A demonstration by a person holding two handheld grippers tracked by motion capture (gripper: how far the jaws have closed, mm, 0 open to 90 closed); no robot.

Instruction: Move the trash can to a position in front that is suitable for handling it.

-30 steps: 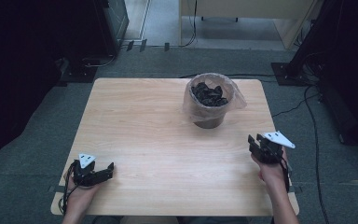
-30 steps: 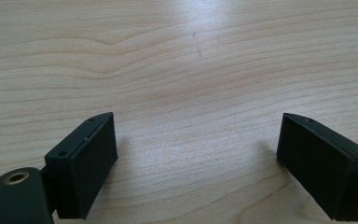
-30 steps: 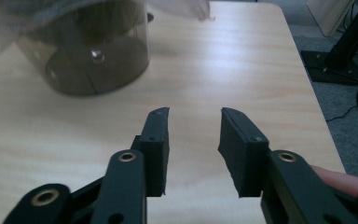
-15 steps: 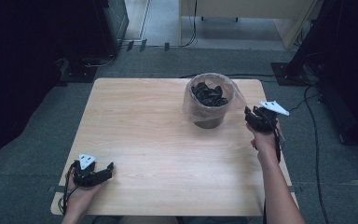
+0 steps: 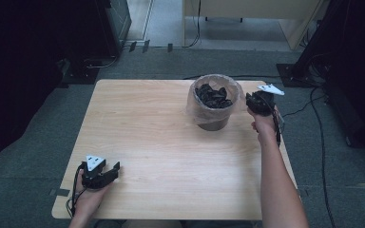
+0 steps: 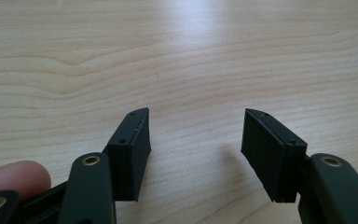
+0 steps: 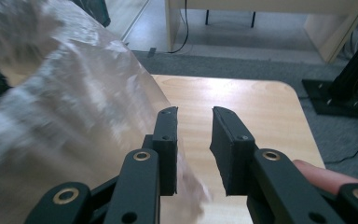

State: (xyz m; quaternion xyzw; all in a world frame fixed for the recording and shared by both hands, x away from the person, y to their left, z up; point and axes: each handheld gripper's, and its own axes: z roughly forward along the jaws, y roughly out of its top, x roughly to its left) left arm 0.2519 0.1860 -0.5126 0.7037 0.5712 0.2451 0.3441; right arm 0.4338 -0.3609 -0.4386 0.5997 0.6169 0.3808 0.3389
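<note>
Since a second ago, the right gripper (image 5: 256,102) has travelled from the table's (image 5: 171,137) near right edge up beside the bin (image 5: 213,102), its jaws closing to a narrow gap with nothing between them. Largest is the wooden table; the bag-lined bin of dark pieces stands at its far right. Bag plastic (image 7: 74,121) lies against the right gripper's left jaw. At the near left corner, the left gripper (image 5: 105,172) has been closing, jaws moderately apart and empty.

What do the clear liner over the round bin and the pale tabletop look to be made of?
The clear liner looks like thin plastic film: see-through, crinkled, with glossy highlights, draped over the round bin. The pale tabletop looks like light wood or wood-look laminate: its grain lines show, with a soft sheen; which of the two is unclear.
</note>
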